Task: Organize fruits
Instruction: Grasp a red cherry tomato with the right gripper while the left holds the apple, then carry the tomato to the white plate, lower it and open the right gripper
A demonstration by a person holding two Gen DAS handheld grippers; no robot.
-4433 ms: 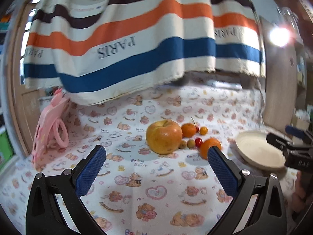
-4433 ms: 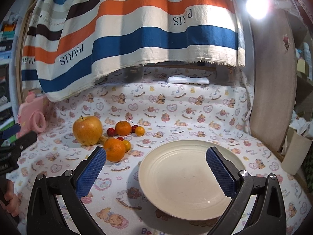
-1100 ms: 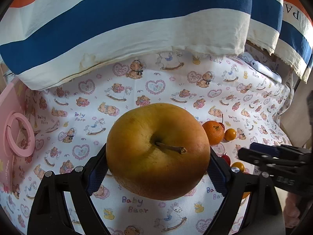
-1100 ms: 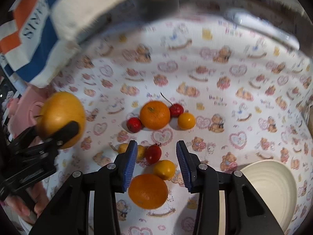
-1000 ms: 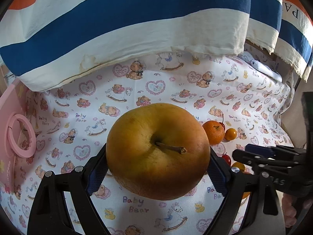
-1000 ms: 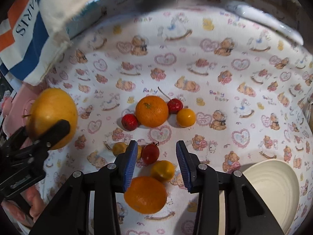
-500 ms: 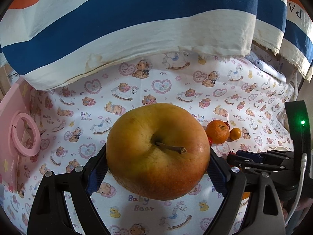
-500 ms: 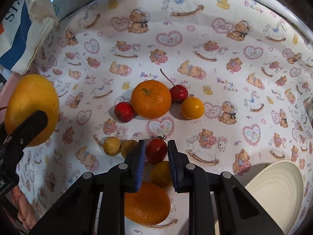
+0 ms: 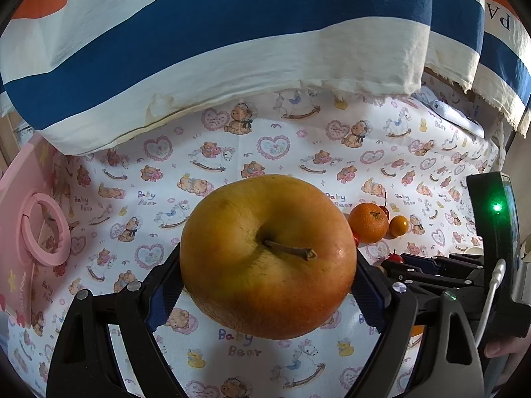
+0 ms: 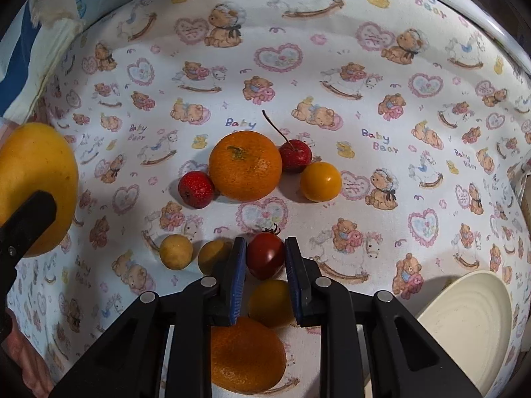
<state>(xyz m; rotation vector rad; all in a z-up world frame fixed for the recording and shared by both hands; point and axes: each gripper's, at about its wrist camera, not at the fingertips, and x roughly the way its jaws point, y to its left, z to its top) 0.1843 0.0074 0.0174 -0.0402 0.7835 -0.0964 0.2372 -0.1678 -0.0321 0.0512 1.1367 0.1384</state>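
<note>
Above the bear-printed tabletop (image 10: pixel 332 66), under a hanging striped cloth (image 9: pixel 215 33), the left tool (image 9: pixel 268 285) was spread wide and clamped on a big yellow-red apple (image 9: pixel 268 255), one blue pad on each flank, stem end turned toward the camera. It pointed slantwise down with the apple clear of the cloth-covered surface. In the right wrist view the same apple (image 10: pixel 35 185) showed at the far left edge.

At the right, a cream plate (image 10: pixel 464 328) lay on the tabletop near the edge, bare where visible.

Near the middle, the right tool (image 10: pixel 265 258) pointed steeply down, its pads drawn close together and pressed on the sides of a red cherry tomato (image 10: pixel 265 258) that sat on or just above the tabletop; I could not tell which.

Under that tool lay a near orange (image 10: pixel 247 355) and, just beyond it, a yellow tomato (image 10: pixel 270 301). Farther off sat a far orange (image 10: pixel 245 165), with a red hawthorn berry (image 10: pixel 195 189) touching its left side, a stemmed red berry (image 10: pixel 295 156) at its right, and an orange-yellow tomato (image 10: pixel 321 181) just right of that. Two small yellow fruits (image 10: pixel 176 252) lay left of the right tool.

A hand (image 9: pixel 504 348) showed at the right edge of the left wrist view.
</note>
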